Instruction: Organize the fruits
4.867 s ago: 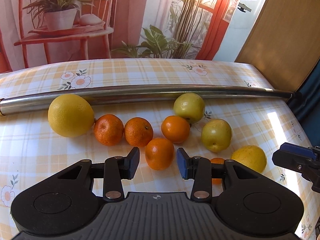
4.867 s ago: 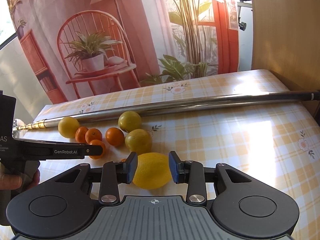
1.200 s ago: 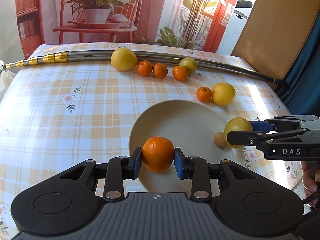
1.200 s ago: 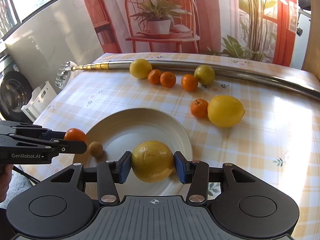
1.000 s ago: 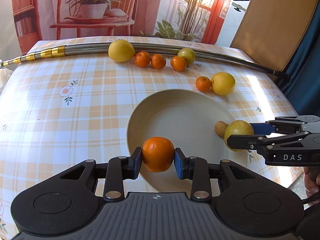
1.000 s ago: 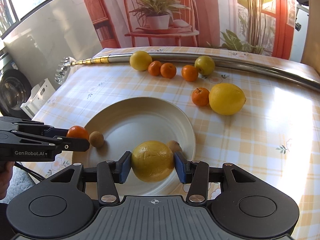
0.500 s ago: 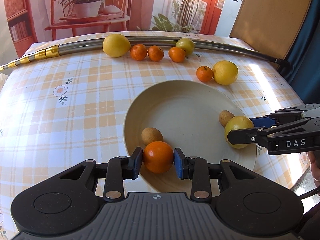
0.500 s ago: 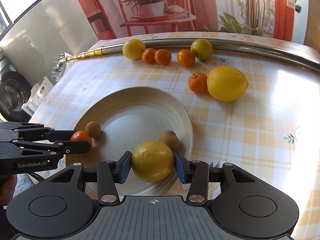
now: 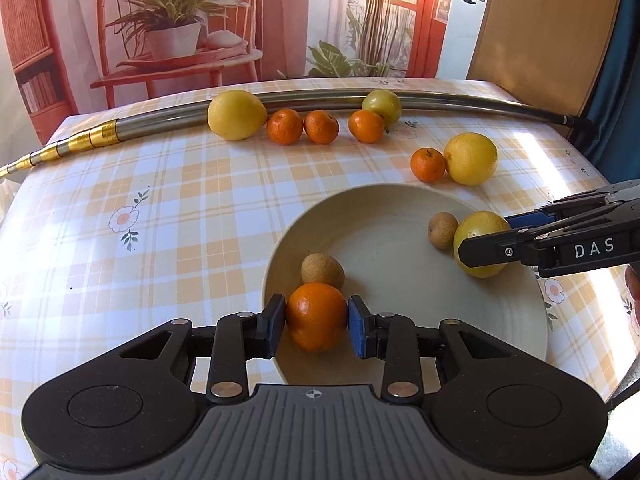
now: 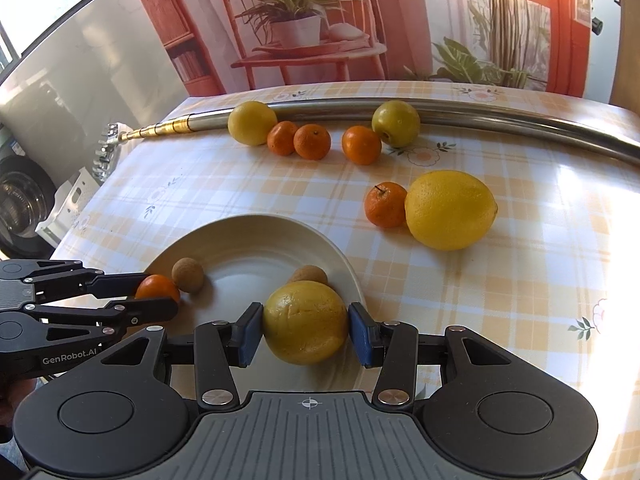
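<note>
1. Left gripper (image 9: 316, 320): clenched on a mandarin (image 9: 316, 316), held low over the near rim of the plate (image 9: 384, 216); whether the fruit rests on the plate cannot be told.
2. Right gripper (image 10: 306, 330): clenched on a yellow-green fruit (image 10: 306, 322) at the plate's near edge.
3. In the plate: two small brown fruits (image 9: 322, 271), (image 9: 442, 229), each just beside a gripped fruit.
4. Left on the counter (image 9: 200, 208): a row of a large lemon (image 9: 237, 114), three mandarins (image 9: 285, 126) and a green fruit (image 9: 381, 105) against a metal pole (image 9: 460, 102); nearer the plate, a mandarin (image 9: 427, 165) touching a second lemon (image 9: 471, 159).
5. Progress, as judged: an early stage; two fruits delivered, two about to be released, seven to collect.
</note>
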{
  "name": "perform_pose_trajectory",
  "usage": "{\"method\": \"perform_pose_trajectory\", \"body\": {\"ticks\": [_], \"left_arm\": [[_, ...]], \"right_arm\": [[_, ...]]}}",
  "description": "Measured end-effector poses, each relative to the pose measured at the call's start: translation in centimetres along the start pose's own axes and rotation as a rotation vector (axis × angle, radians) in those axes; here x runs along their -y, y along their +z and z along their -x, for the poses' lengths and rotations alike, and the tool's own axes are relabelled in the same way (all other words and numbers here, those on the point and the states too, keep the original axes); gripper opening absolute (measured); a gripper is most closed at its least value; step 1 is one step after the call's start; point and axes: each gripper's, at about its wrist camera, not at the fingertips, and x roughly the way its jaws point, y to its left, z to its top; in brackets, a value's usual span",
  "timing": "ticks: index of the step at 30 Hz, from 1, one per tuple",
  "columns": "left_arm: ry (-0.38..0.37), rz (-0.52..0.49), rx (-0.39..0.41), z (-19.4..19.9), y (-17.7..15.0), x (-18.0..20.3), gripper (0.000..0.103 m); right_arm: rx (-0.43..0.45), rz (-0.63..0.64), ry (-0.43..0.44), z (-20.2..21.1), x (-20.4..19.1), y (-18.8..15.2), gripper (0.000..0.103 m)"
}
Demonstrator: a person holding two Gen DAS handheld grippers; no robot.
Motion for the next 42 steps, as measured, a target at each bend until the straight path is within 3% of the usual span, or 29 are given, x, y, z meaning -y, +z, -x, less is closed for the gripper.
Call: {"method": "perform_pose_trajectory", "body": {"ticks": [12,25,42], "left_arm": [[-0.005,-0.042,0.029,-1.5,1.5,0.2,0.036],[-0.006,-0.062,0.039,-2.5,2.2,0.6,0.036],[-0.023,0.000,0.065,-0.9,2.8,-0.4,0.036]], "right_arm": [[0.006,0.055,-0.001,-2.0,-0.9,1.7,0.042],[0.014,0.019,0.012,-3.4,-1.4,2.6,0.042],[0.070,-0.032,0.009,-1.4,-0.5,2.5,0.044]]}}
